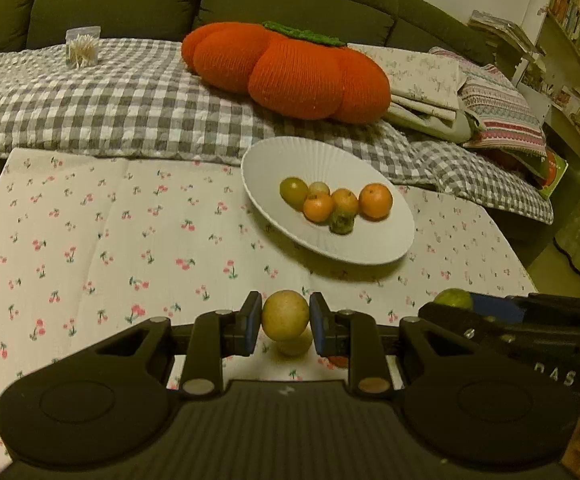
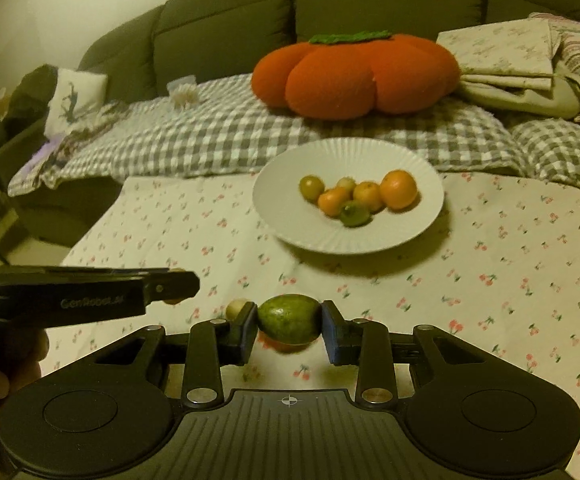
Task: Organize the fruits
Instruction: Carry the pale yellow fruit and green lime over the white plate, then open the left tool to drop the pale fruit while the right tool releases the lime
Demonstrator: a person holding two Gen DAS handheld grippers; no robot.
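Each gripper is clamped on one fruit, the left gripper (image 1: 285, 322) on a yellowish fruit (image 1: 285, 315) and the right gripper (image 2: 290, 326) on a green fruit (image 2: 290, 319), both lifted off the cherry-print cloth (image 1: 89, 240) and aimed, probably, at the white plate (image 1: 273, 152) where six fruits sit grouped.

The left gripper (image 2: 169, 286) body reads "GenRobot.ai"; the right gripper (image 1: 486, 308) body shows letters "DAS".

The counter (image 1: 89, 240) wears a white cloth (image 2: 510, 260) with little red cherries. A white plate (image 1: 281, 160) sits on the cloth, and small orange and green fruits (image 1: 336, 204) lie on the plate
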